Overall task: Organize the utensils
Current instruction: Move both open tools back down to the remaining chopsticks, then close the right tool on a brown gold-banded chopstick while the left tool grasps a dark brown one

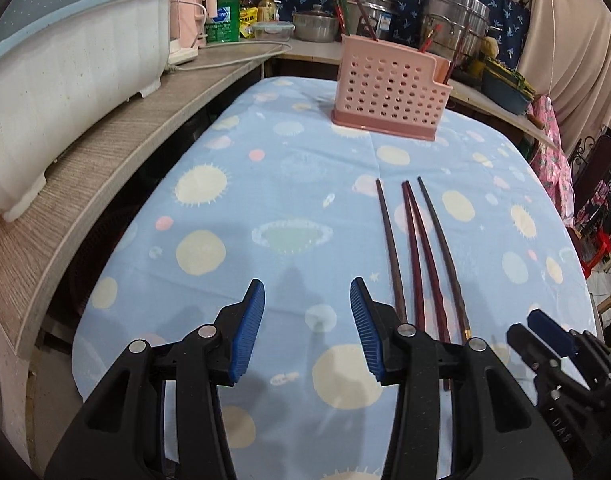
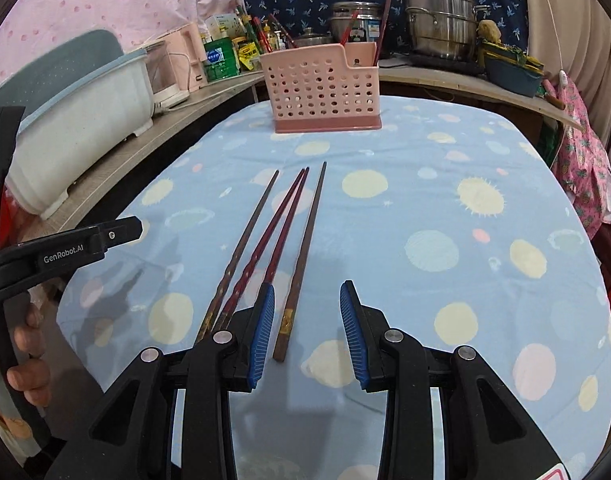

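Right wrist view: the right gripper (image 2: 306, 334) hovers part-open and empty over the near end of one chopstick — four chopsticks (image 2: 283, 236) lie mid-frame on the tablecloth (image 2: 445, 184). The pink holder (image 2: 321, 88) stands above. Left gripper (image 1: 307, 330) — likewise part-open, holding nothing.

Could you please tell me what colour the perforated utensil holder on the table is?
The utensil holder is pink with a darker pink base, clearest in the right wrist view.
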The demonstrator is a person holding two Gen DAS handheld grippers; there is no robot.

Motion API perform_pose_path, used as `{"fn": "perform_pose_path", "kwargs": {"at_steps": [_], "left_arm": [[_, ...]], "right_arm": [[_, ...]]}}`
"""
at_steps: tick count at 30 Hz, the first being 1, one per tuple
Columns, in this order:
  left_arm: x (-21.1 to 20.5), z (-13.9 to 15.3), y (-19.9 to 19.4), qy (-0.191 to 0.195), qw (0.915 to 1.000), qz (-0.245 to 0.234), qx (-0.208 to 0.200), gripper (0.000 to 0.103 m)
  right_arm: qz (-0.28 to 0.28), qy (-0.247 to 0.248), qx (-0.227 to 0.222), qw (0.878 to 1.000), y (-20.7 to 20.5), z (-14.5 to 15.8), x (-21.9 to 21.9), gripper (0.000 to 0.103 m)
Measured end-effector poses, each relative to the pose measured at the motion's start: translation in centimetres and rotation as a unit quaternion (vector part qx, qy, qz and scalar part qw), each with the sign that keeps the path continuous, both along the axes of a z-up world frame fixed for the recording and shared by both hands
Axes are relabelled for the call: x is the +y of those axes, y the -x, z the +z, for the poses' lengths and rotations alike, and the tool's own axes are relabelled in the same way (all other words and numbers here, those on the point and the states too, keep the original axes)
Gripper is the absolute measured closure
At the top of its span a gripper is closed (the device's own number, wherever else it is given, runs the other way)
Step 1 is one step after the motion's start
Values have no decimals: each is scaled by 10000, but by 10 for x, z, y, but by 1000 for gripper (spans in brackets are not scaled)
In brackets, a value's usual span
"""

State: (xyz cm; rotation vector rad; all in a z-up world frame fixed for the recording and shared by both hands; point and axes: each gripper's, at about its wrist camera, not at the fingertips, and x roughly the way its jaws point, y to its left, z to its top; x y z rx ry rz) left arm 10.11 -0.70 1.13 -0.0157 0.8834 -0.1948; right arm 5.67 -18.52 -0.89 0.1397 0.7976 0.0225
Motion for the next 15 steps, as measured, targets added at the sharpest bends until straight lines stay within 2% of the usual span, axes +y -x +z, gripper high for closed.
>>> {"fn": "perform_pose_path", "kwargs": {"at_steps": [9,12,15], "left_arm": [[-3,-13,6,-23,9999,-46,146,59],[-4,-15,6,-31,9998,-60,186,57],[-6,-18,7,-45,9997,-97,204,56]], "right_arm": [[120,55,256,9996,-7,-29,17,70],[117,101,317,9994,-9,-36,18,73],[107,203,322,9992,-9,-40,19,80]]}}
